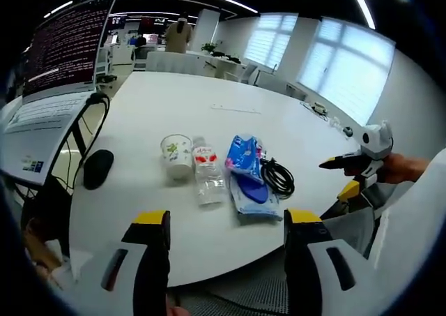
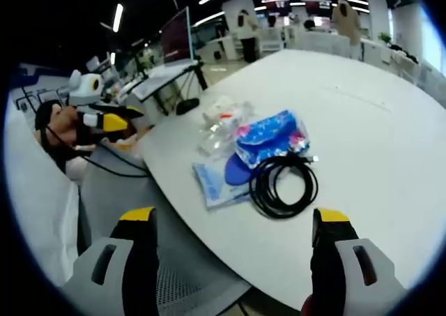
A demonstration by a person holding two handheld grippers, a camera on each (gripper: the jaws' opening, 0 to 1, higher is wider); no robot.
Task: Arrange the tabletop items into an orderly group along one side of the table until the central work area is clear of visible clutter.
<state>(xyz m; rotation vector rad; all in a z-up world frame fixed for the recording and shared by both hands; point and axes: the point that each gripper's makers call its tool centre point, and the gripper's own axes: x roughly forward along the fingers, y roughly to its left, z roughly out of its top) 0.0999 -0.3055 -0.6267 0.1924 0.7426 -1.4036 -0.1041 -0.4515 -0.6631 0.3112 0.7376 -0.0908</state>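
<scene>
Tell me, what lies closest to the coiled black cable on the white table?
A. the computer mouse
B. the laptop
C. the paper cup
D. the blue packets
D: in the left gripper view the coiled black cable lies right against the blue packets, while the paper cup stands beyond the plastic bottle and the computer mouse sits farther off still.

I cannot read any text: the lines on the monitor [image 1: 66, 40] and the label on the bottle [image 1: 206, 169] are too blurred.
</scene>
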